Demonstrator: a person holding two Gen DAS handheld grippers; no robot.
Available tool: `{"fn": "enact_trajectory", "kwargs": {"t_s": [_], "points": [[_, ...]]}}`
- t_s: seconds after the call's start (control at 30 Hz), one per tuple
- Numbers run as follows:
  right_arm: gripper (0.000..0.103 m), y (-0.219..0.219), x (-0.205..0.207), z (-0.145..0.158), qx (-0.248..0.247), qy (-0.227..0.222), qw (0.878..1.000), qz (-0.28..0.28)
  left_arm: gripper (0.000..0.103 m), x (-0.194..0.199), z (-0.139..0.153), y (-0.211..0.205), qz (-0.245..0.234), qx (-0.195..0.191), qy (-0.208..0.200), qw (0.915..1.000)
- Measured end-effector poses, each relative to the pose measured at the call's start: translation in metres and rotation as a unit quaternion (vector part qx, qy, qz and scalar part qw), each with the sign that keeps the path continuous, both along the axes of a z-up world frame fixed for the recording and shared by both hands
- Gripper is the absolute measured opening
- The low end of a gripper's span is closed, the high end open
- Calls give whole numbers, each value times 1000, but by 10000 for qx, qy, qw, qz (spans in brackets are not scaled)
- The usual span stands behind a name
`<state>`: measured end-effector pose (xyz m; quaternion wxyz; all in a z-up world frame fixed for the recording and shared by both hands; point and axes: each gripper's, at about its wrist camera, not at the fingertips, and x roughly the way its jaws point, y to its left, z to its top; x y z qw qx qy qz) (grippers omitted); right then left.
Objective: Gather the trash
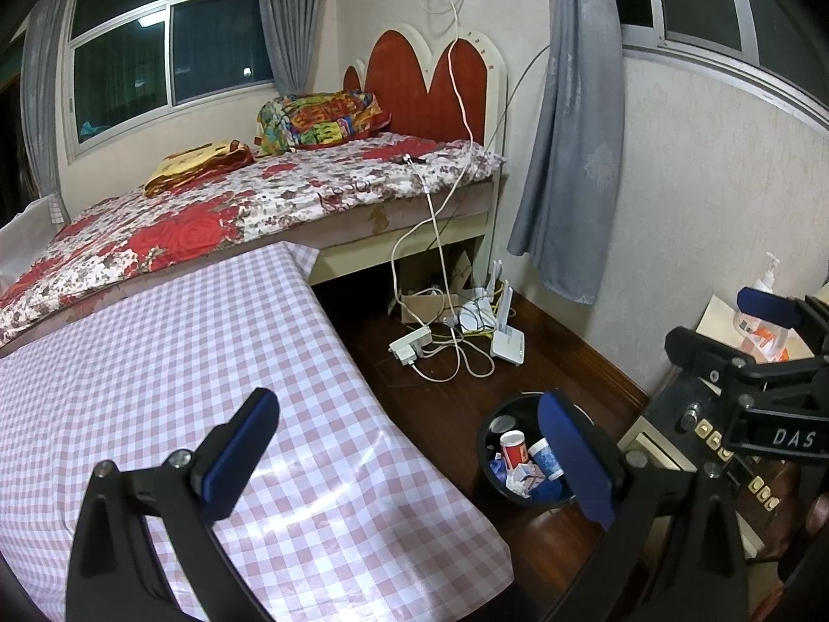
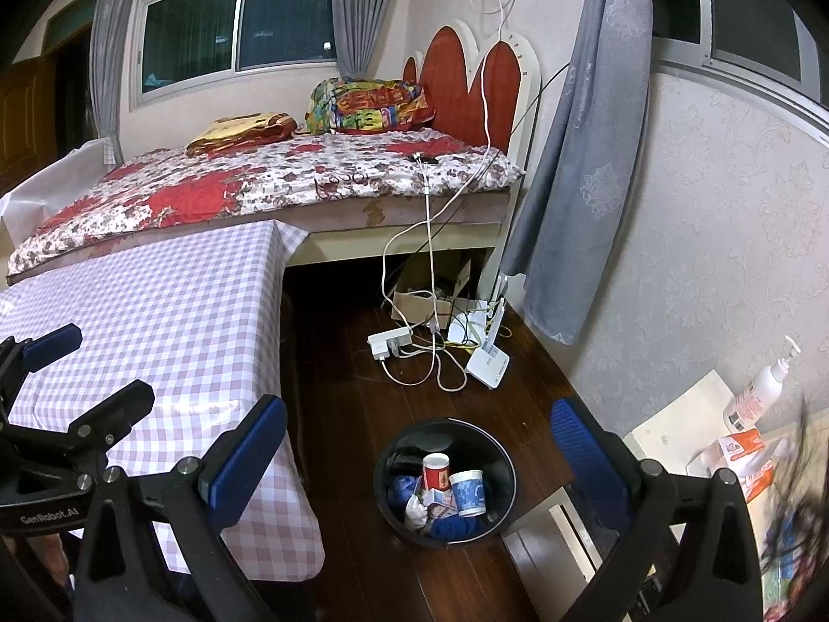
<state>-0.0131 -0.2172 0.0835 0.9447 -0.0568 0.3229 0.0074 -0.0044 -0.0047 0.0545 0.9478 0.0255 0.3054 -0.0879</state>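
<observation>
A black round trash bin [image 2: 388, 487] stands on the dark wood floor, right of the table. It holds a red paper cup [image 2: 434, 469], a blue and white cup [image 2: 469, 490], crumpled paper and small cartons. The bin also shows in the left wrist view [image 1: 489, 433]. My left gripper [image 1: 409, 458] is open and empty over the table's right edge; it shows in the right wrist view [image 2: 88, 378] too. My right gripper [image 2: 419, 466] is open and empty above the bin; it also shows in the left wrist view [image 1: 725, 321].
The table [image 1: 181, 363] carries a pink checked cloth. A bed [image 1: 233, 202] lies behind it. A power strip [image 2: 389, 342], cables and routers [image 2: 487, 360] lie on the floor. At right, a low cabinet [image 2: 668, 430] bears a pump bottle [image 2: 761, 389] and an orange box [image 2: 735, 448].
</observation>
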Motion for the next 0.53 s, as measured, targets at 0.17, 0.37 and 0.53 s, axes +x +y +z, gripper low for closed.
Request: {"fn": "enact_trajectory", "kwargs": {"t_s": [0.17,0.37,0.53], "points": [[103,0,0,0,-7,-6,10000,1,101,0,-3,0,-157,-122,33,9998],[103,-1,0,-1,-10,1,10000,-7,101,-2,-8,-4,-366,-150,84,9992],[103,-4,-2,-6,10,20,10000,-43,101,-4,-6,-4,-341,-189,48,9992]]}}
